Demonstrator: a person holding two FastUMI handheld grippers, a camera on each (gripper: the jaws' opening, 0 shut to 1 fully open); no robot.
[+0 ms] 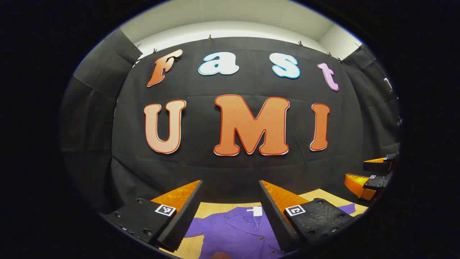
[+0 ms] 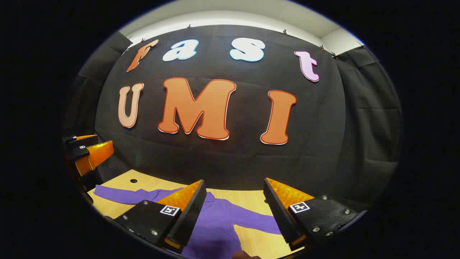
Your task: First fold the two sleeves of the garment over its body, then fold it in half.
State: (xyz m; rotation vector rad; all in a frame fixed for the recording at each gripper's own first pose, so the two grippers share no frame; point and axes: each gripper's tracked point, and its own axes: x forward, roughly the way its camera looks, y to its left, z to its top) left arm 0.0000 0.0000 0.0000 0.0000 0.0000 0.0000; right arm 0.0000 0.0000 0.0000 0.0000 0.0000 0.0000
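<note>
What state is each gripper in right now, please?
Left gripper: open, holding nothing, above the purple garment.
Right gripper: open, holding nothing, above the same garment.

My left tongs (image 1: 230,212) and right tongs (image 2: 233,212) are hanging open above the table (image 2: 251,199), nothing sitting between their fingers. The purple garment (image 2: 215,223) is lying flat, its sleeves spreading outward. The booth wall (image 2: 233,162) is closing off the table's far edge.

Both the left gripper (image 1: 230,212) and the right gripper (image 2: 233,212) have orange wedge fingers, black ribbed pads, screwed black bases and square markers.
</note>
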